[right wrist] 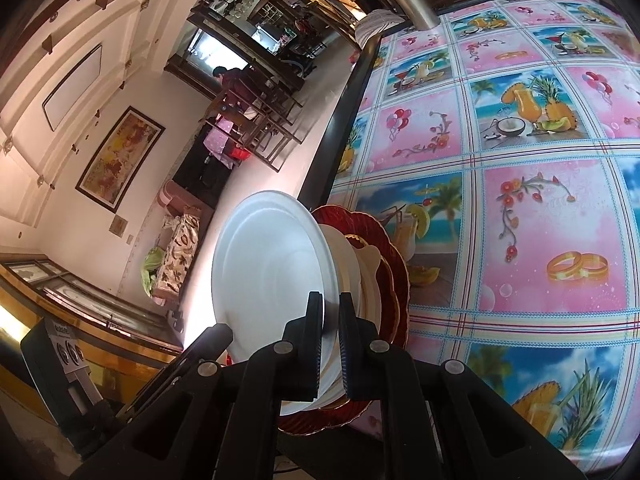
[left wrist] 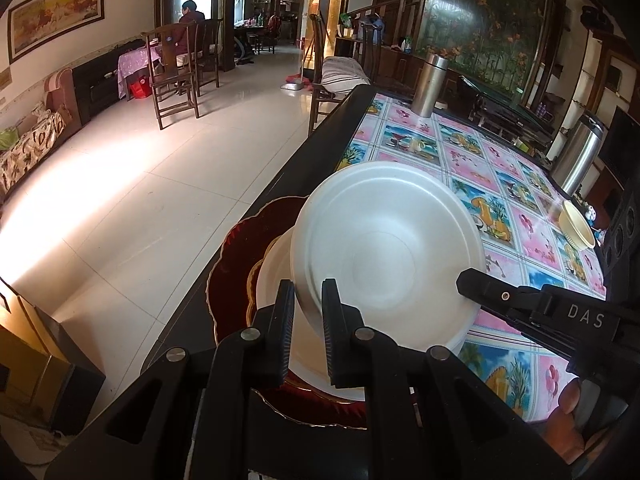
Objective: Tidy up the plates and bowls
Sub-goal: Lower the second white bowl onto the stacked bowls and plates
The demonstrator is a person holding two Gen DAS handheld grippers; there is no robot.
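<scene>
White letters "DAS" — printed on the right gripper (left wrist: 472, 280) body.

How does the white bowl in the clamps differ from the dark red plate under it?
The white bowl is plain, smooth-rimmed and deep; the dark red plate is flatter, with a scalloped, gold-edged rim. The bowl is tilted, its rim pinched by the left gripper and the right gripper; the plate lies flat on the table, beneath another white dish. Both are round tableware in one stack at the table's edge.
</scene>
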